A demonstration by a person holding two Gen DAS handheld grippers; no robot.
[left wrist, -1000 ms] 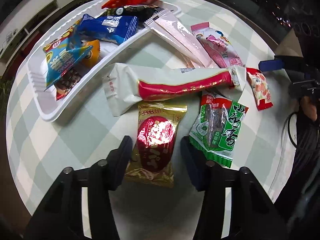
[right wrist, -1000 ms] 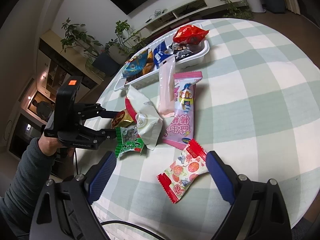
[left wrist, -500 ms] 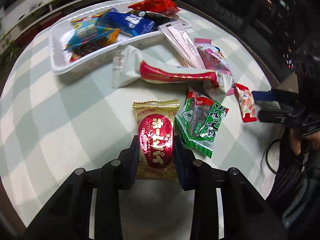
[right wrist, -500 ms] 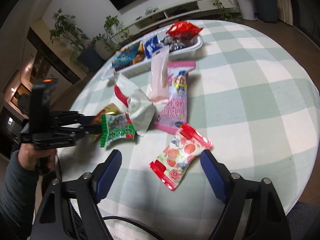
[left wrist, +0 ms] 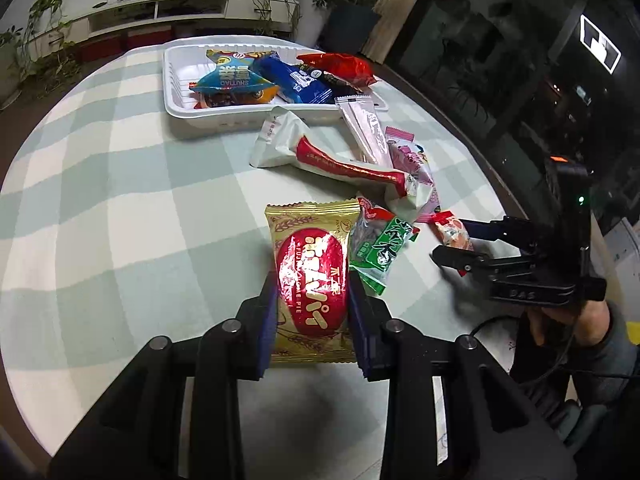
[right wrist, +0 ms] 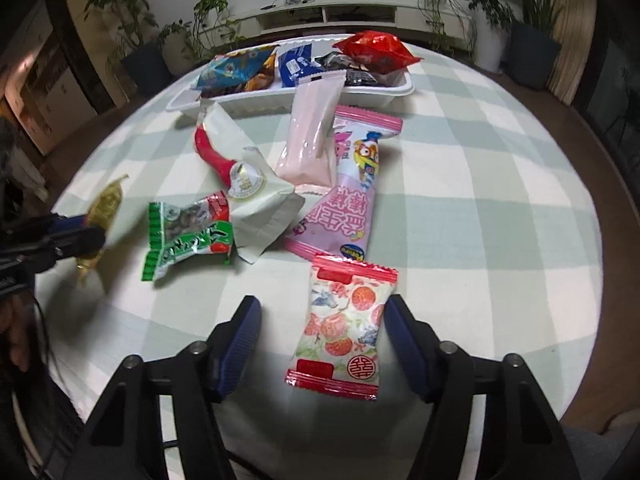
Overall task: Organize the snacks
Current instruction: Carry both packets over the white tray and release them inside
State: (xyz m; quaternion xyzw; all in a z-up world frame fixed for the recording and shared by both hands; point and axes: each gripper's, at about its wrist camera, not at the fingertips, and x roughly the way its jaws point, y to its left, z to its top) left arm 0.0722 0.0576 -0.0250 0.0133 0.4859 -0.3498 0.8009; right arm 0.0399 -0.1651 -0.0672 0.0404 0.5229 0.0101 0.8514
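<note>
My left gripper (left wrist: 314,312) is shut on a gold and red pie packet (left wrist: 311,280) and holds it above the checked tablecloth; the packet also shows in the right wrist view (right wrist: 102,210). My right gripper (right wrist: 320,344) is open, its fingers on either side of a white and red fruit-print packet (right wrist: 345,322) that lies on the cloth. A white tray (left wrist: 224,118) with several snacks stands at the far side, also in the right wrist view (right wrist: 256,102). A green packet (right wrist: 188,232), a white and red packet (right wrist: 256,196), a pale pink packet (right wrist: 314,136) and a pink cartoon packet (right wrist: 352,184) lie between.
The round table's edge (right wrist: 592,272) curves close on the right. Potted plants (right wrist: 136,32) and a low white shelf (right wrist: 344,16) stand beyond the table. The right gripper shows in the left wrist view (left wrist: 456,240).
My left gripper closed on the gold and red packet and lifted it. My right gripper moved forward so the fruit-print packet now lies between its open fingers.
</note>
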